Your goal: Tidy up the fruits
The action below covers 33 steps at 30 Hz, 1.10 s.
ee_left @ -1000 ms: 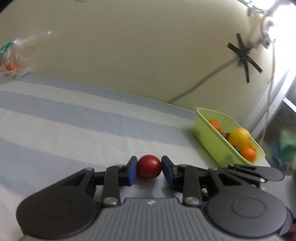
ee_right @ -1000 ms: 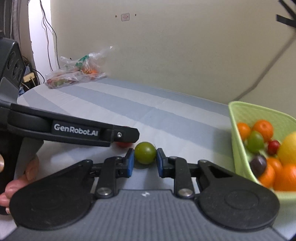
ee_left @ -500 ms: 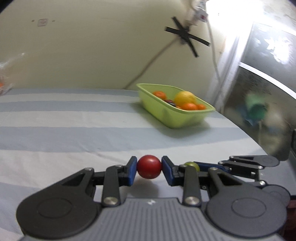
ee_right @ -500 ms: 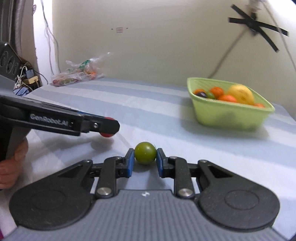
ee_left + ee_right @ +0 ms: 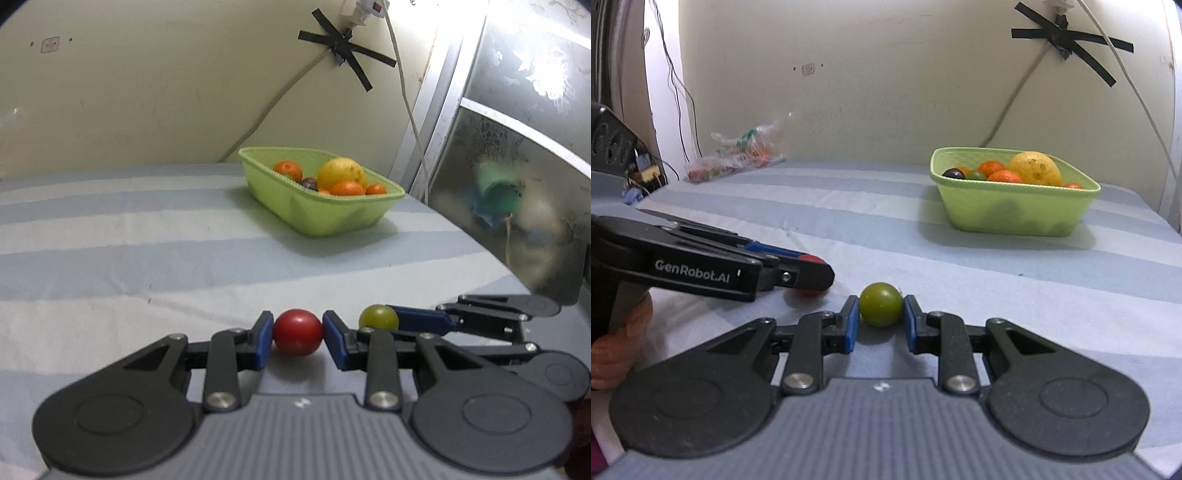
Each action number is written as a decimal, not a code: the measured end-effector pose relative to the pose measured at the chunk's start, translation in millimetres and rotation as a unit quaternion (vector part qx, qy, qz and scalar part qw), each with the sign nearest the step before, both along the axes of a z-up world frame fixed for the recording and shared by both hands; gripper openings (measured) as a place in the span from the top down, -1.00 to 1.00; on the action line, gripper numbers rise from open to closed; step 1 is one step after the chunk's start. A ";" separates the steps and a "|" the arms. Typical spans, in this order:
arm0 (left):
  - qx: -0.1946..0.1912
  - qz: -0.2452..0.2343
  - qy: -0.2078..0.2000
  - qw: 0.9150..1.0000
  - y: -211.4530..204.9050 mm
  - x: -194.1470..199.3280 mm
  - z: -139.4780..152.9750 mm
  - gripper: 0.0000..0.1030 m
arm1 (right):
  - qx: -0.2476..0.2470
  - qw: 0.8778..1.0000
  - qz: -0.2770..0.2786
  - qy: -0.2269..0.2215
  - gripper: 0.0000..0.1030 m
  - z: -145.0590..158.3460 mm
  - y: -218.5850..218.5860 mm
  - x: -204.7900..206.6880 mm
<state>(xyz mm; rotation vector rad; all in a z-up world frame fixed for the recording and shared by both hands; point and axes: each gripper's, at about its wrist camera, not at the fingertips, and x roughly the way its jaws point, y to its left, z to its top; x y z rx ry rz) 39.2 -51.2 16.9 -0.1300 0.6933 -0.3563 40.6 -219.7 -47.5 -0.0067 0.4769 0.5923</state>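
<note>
My left gripper (image 5: pixel 297 334) is shut on a small red fruit (image 5: pixel 297 331), held just above the striped cloth. My right gripper (image 5: pixel 881 314) is shut on a small green fruit (image 5: pixel 881 304). The two grippers sit side by side: the green fruit (image 5: pixel 379 316) shows right of the red one in the left wrist view, and the red fruit (image 5: pixel 812 292) peeks from under the left gripper in the right wrist view. A light green basket (image 5: pixel 325 218) (image 5: pixel 1015 206) stands farther back to the right. It holds oranges, a big yellow fruit (image 5: pixel 1036 169) and a dark plum.
A clear plastic bag (image 5: pixel 737 158) with produce lies at the back left by the wall. A cable runs down the wall behind the basket. The striped cloth (image 5: pixel 147 240) ends at a table edge on the right, beside a metal-framed panel (image 5: pixel 517 166). A hand (image 5: pixel 617 343) holds the left gripper.
Both grippers have swung and backed away so the basket, close at the right edge before, now sits farther off near the middle. Each fruit stays gripped.
</note>
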 end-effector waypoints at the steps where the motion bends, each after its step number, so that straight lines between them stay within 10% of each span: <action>1: 0.001 -0.001 -0.003 1.000 -1.7 3.6 2.8 0.42 | 0.004 1.000 -0.003 -0.004 0.46 1.7 -1.8 0.5; 13: -0.009 -0.010 -0.038 0.999 -45.0 98.1 48.7 0.42 | 0.040 0.989 -0.104 -0.097 0.46 38.9 -40.9 65.6; 22: 0.018 0.010 -0.013 1.000 -72.3 163.0 28.2 0.40 | 0.039 0.988 -0.134 -0.073 0.43 19.7 -46.7 113.6; 26: 0.020 0.024 -0.003 1.000 -71.0 170.0 21.3 0.10 | 0.055 0.985 -0.141 -0.083 0.09 18.7 -52.4 107.2; 33: -0.010 0.055 -0.006 0.998 -43.4 151.6 34.3 0.00 | 0.115 0.976 -0.170 -0.072 0.08 19.3 -67.9 91.0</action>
